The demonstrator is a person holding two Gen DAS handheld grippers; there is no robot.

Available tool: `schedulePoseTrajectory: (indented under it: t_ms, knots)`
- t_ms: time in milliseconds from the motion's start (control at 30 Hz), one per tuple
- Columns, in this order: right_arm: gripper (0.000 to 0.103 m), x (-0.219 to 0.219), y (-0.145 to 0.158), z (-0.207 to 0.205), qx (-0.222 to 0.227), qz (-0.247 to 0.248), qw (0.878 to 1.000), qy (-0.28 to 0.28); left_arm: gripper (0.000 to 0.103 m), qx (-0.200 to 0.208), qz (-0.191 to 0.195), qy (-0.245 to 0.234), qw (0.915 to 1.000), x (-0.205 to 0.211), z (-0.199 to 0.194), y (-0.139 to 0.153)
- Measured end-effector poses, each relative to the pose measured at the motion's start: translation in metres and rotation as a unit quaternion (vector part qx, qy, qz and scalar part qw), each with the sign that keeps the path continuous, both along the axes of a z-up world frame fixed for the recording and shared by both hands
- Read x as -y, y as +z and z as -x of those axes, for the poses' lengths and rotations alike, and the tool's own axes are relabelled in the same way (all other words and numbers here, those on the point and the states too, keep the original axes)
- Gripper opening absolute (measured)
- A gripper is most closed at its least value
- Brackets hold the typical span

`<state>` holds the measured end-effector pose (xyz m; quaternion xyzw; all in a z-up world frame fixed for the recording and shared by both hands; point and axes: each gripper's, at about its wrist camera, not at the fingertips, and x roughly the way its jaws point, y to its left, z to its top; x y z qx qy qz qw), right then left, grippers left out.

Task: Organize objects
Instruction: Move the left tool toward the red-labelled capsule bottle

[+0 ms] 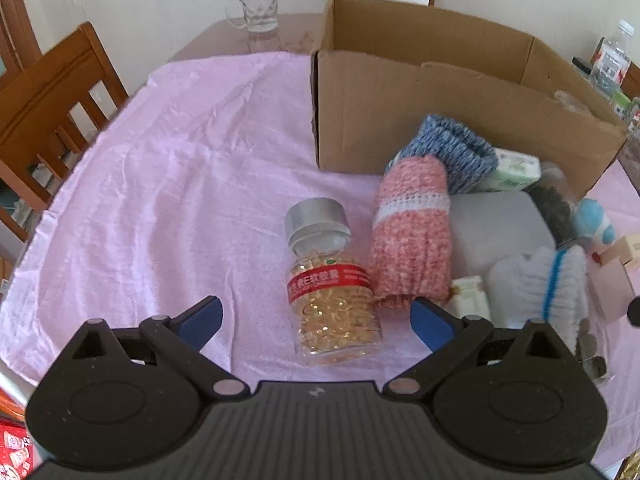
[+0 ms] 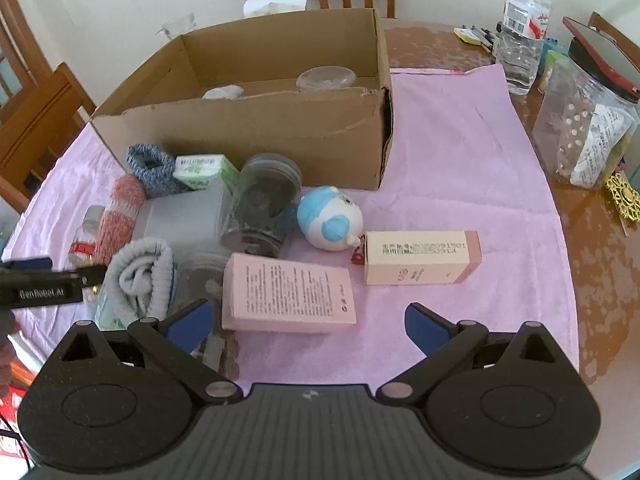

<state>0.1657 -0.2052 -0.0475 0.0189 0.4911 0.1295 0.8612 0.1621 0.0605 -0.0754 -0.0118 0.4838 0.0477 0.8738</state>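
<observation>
Cardboard box (image 2: 256, 140): open-topped, upright, at cloth rear, 2 items seen inside | capsule bottle (image 1: 332, 292): clear, silver cap, red label, laid on its side | pink knit sock (image 1: 412, 236): rolled, beside bottle | 2 pink cartons (image 2: 288, 300) (image 2: 420, 258): laid flat | blue-white toy (image 2: 330, 218): near box front.

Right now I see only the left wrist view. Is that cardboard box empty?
Observer: No. The box holds a clear round thing and a white thing.
Operator: What is the other gripper doing?
Observer: The right gripper holds nothing. Its jaws are open, and a pink carton lies just ahead.
Operator: Anything out past the cloth on the right?
Observer: A clear jar with a red lid stands on the bare table.
</observation>
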Motion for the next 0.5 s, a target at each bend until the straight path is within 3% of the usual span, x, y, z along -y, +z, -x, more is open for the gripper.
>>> schedulePoseTrajectory:
  t_ms: [267,500]
  knots:
    - [0.103,-0.007,-0.008,-0.015,-0.016,0.007,1.000,-0.015,0.100,-0.027,0.022,0.001,0.9994,-0.024,-0.002,-0.013]
    - [0.103,-0.004,-0.020,-0.021,-0.036,0.025,0.999,-0.030,0.100,-0.037,0.017,0.006,0.9991,-0.045,0.002,-0.013]
